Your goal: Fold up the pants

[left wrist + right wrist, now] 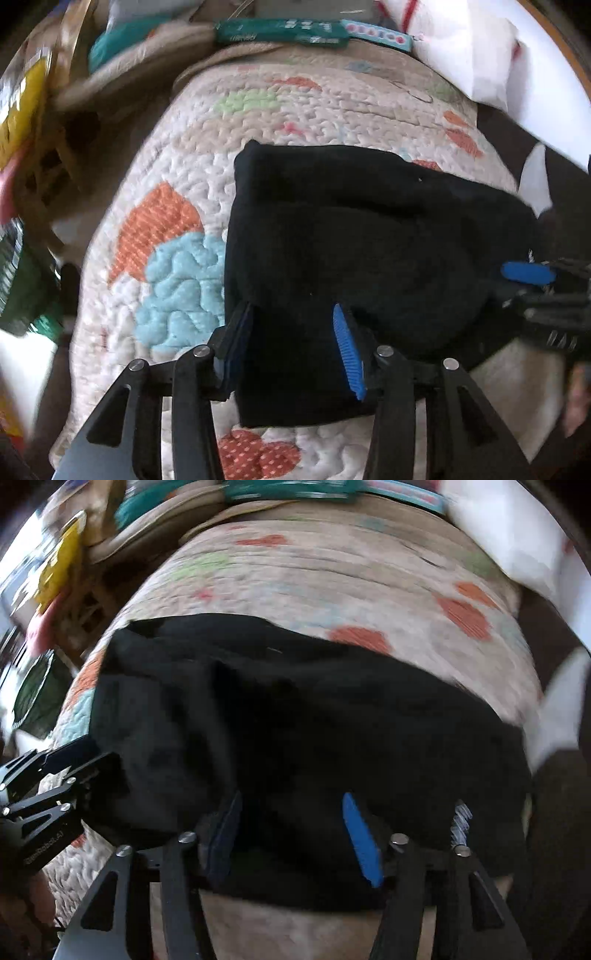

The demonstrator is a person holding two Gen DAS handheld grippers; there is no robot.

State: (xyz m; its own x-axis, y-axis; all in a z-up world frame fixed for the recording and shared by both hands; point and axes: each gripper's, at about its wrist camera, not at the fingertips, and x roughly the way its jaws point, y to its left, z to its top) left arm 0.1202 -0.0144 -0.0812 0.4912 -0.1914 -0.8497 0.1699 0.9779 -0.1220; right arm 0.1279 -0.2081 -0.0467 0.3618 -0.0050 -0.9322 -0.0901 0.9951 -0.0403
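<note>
The black pants lie folded on the quilt, and with the left gripper and right gripper both jaws apart over the near edge (gripping nothing), lift clear without snagging cloth.

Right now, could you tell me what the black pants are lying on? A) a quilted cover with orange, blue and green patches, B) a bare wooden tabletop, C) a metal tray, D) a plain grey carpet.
A: the black pants lie folded on a pale quilted cover stitched with orange, light blue and green patches, which shows around them in both wrist views.
</note>
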